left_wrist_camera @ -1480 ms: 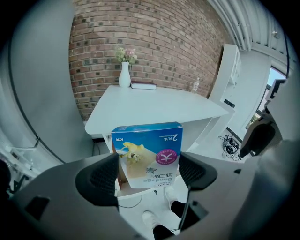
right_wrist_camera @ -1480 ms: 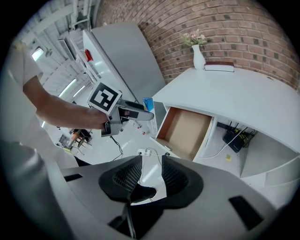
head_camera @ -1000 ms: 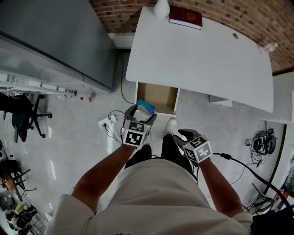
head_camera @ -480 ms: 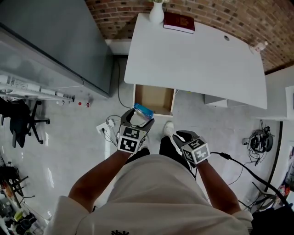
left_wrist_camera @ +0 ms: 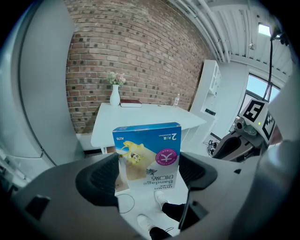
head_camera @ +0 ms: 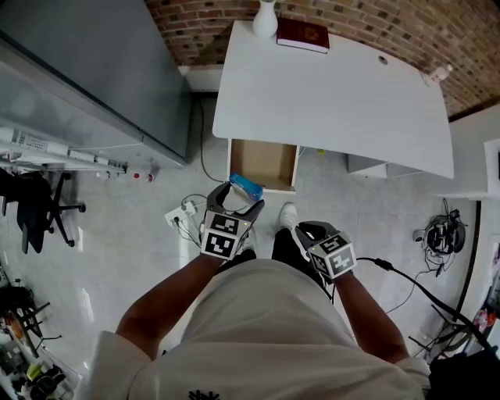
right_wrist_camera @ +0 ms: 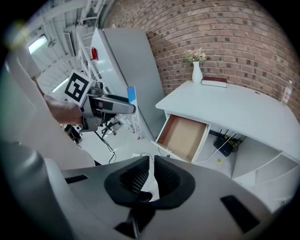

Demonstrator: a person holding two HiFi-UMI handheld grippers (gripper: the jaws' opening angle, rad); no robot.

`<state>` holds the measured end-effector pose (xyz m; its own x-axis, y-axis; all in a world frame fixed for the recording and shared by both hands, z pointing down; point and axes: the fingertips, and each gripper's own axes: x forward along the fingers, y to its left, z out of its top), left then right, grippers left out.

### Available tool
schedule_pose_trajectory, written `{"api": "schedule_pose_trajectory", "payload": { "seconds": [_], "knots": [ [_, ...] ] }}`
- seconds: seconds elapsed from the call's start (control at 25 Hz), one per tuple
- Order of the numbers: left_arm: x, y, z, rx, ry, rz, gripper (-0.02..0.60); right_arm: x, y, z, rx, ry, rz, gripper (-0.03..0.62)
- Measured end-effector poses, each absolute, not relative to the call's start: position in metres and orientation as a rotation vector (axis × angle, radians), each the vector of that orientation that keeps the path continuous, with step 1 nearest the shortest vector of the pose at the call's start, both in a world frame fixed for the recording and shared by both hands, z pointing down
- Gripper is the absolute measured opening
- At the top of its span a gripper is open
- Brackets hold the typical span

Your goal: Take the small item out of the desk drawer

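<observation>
Overhead, one white desk (head_camera: 336, 101) fills the upper middle of the frame, with one open drawer (head_camera: 264, 164) below its near edge, its brown floor bare. I hold two grippers. My left gripper (head_camera: 237, 197), at centre frame, is clamped on one small blue and white bandage box (head_camera: 246, 187), which sits at the drawer's lower left corner in the head view. In the left gripper view both pads press the sides of the box (left_wrist_camera: 147, 157), which stands upright with its print upside down. My right gripper (head_camera: 305, 232), just right of centre, has just been closing its jaws to a narrow slit with nothing between them. One white vase (head_camera: 264, 19) and one dark red book (head_camera: 303, 35) sit at the desk's far edge, top of frame.
</observation>
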<state>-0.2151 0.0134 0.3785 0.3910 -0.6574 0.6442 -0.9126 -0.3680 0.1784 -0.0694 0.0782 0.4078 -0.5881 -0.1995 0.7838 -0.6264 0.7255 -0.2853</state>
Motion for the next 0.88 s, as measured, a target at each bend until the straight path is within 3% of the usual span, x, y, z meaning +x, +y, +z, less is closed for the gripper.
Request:
{"api": "schedule_pose_trajectory", "payload": {
  "seconds": [0.88],
  "knots": [
    [-0.21,0.018,0.379,2.165,-1.313,0.646,0.391,-0.073,0.094,0.407,0.636,-2.156,0.698,0.037]
  ]
}}
